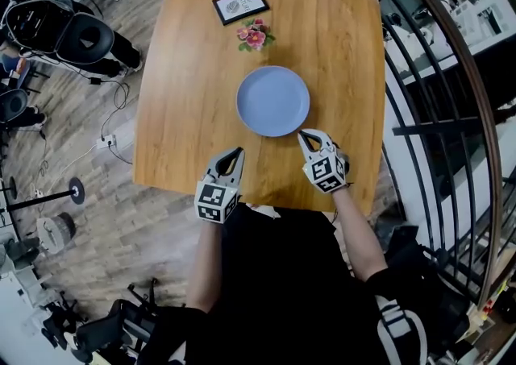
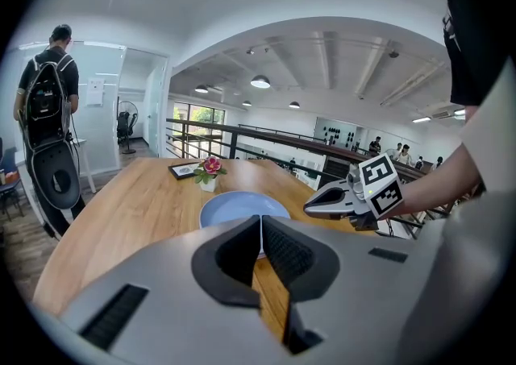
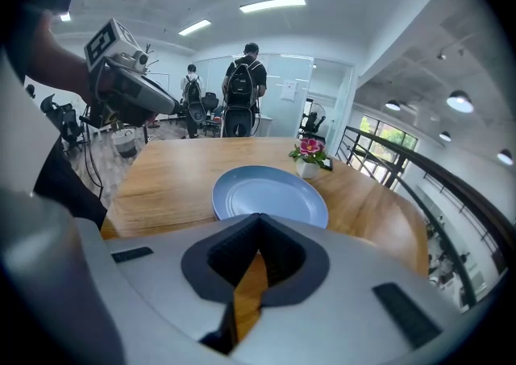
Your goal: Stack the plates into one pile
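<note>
A pale blue plate (image 1: 272, 101) lies at the middle of the wooden table (image 1: 185, 97); whether more plates lie under it I cannot tell. It shows ahead of the jaws in the left gripper view (image 2: 242, 209) and in the right gripper view (image 3: 270, 194). My left gripper (image 1: 235, 151) hovers over the table's near edge, left of the plate, shut and empty. My right gripper (image 1: 305, 137) sits just beyond the plate's near right rim, also shut with nothing in it. The right gripper (image 2: 310, 209) appears from the side in the left gripper view, the left gripper (image 3: 165, 104) in the right gripper view.
A small pot of pink flowers (image 1: 255, 36) and a black framed card (image 1: 240, 4) stand at the table's far side. A metal railing (image 1: 435, 105) runs along the right. Chairs and cables (image 1: 72, 33) crowd the floor at left. People with backpacks (image 3: 242, 97) stand further off.
</note>
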A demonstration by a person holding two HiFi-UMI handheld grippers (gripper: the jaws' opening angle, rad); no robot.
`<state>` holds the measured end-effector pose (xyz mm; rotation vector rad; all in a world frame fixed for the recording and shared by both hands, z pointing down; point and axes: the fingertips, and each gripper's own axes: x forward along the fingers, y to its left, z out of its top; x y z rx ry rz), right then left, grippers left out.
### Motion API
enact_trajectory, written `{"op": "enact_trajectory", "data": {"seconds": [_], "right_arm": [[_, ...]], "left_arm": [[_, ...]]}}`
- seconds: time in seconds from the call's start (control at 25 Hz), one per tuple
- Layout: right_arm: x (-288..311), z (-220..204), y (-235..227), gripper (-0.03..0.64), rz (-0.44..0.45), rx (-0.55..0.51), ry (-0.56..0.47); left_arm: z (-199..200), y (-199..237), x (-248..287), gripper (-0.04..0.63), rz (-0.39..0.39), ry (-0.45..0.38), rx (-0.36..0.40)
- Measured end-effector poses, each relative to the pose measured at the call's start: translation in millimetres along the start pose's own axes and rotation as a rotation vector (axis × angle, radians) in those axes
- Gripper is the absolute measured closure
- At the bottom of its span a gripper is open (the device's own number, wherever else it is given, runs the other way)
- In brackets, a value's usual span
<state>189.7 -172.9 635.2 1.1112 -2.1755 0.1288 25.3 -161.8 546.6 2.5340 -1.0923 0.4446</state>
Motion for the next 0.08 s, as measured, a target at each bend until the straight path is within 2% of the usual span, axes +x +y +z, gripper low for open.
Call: {"op": "enact_trajectory", "data": {"seconds": [0.08], "right_arm": [[0.4,0.5,0.5,0.607,0.0,-0.002,-0.001]], "left_arm": [[-0.6,-1.5,-1.6,0.568,0.001,0.002,0.005]]}}
